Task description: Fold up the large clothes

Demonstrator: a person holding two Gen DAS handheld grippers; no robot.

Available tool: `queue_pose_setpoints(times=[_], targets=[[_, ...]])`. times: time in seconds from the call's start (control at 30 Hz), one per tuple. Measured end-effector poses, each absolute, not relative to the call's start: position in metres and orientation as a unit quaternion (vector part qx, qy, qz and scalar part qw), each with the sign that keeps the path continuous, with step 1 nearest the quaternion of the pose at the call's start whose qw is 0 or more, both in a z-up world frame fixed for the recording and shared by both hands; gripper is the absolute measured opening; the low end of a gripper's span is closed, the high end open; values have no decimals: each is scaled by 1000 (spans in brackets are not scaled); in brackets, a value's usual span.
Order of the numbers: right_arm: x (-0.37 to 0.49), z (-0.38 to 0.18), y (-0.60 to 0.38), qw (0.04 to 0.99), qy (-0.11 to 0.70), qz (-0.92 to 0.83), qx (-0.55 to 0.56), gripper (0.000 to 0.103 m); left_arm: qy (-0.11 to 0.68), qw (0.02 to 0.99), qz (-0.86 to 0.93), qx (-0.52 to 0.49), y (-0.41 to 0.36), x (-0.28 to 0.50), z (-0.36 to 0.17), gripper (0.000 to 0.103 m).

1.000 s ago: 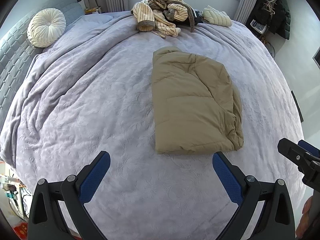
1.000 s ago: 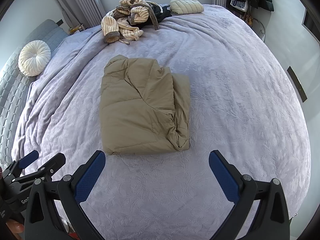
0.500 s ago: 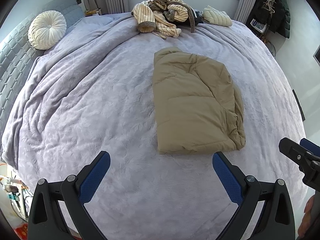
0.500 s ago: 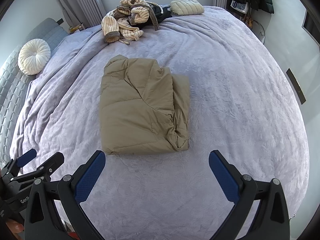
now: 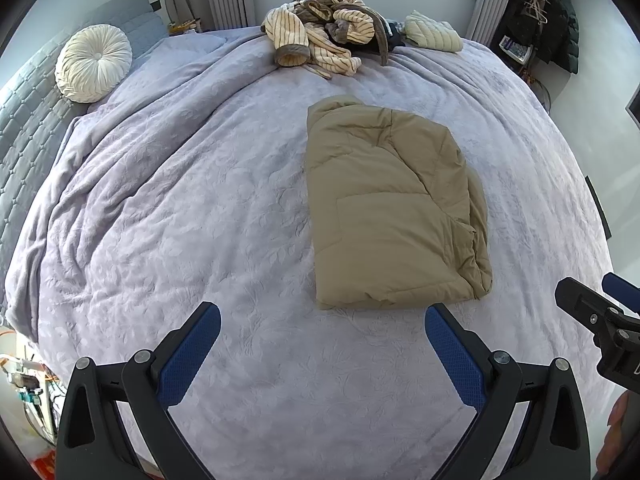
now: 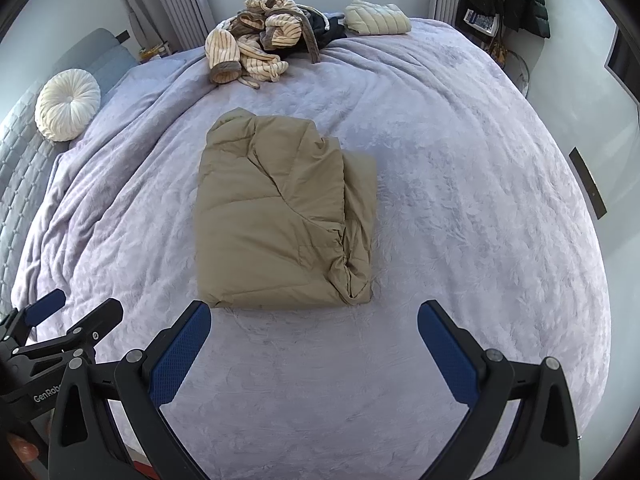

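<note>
A tan padded jacket [image 5: 390,208] lies folded into a neat rectangle on the lilac bedspread [image 5: 192,208]; it also shows in the right wrist view [image 6: 280,216]. My left gripper [image 5: 322,320] is open and empty, hovering over the bedspread just short of the jacket's near edge. My right gripper [image 6: 314,316] is open and empty, also just short of that near edge. Each gripper shows at the side of the other's view: the right one [image 5: 600,312] and the left one [image 6: 60,316].
A heap of striped cream and brown clothes [image 5: 324,36] and a folded cream quilted garment [image 5: 432,32] lie at the far edge of the bed. A round white cushion [image 5: 94,62] leans on the grey headboard at left. Dark coats [image 5: 548,12] hang at far right.
Both grippers have stayed open and empty. The views have shifted only slightly; the jacket has not moved.
</note>
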State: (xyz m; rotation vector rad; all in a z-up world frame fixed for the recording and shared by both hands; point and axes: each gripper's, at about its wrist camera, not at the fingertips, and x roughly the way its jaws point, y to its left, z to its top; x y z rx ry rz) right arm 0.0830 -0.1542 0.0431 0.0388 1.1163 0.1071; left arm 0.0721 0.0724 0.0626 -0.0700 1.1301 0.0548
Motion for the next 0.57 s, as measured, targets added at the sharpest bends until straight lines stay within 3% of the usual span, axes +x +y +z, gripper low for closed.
queue_pose_setpoints(times=[0.57], targets=[[82,43,-154,846,530,49,18,103,533,845,20,-24,73,77,64,102]])
